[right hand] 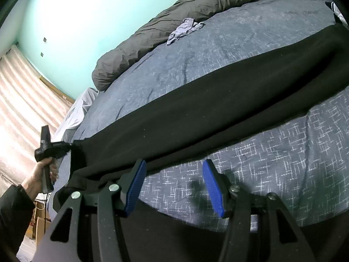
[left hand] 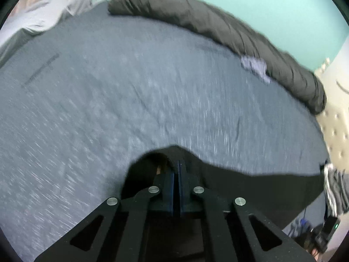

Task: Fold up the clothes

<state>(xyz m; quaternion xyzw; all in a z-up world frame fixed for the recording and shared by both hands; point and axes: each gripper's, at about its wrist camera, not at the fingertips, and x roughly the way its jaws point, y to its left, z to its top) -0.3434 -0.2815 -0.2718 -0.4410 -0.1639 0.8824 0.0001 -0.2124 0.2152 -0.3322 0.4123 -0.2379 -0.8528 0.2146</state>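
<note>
A black garment [right hand: 218, 100] lies stretched in a long band across the blue-grey bedspread [right hand: 272, 157]. My left gripper [left hand: 178, 163] is shut on one end of the black garment [left hand: 250, 187], its blue pads pressed together. That gripper also shows in the right wrist view [right hand: 65, 146] at the far left, held by a hand and pinching the garment's end. My right gripper [right hand: 174, 168] is open and empty, its blue pads [right hand: 212, 185] wide apart just above the bedspread. The garment's near edge runs along the left fingertip.
A rolled dark grey duvet [left hand: 218, 21] lies along the far side of the bed. A small crumpled lilac cloth [right hand: 185, 29] rests beside it. A pale sheet [left hand: 43, 15] sits at one corner. A striped item [left hand: 336, 187] and clutter lie off the bed's edge.
</note>
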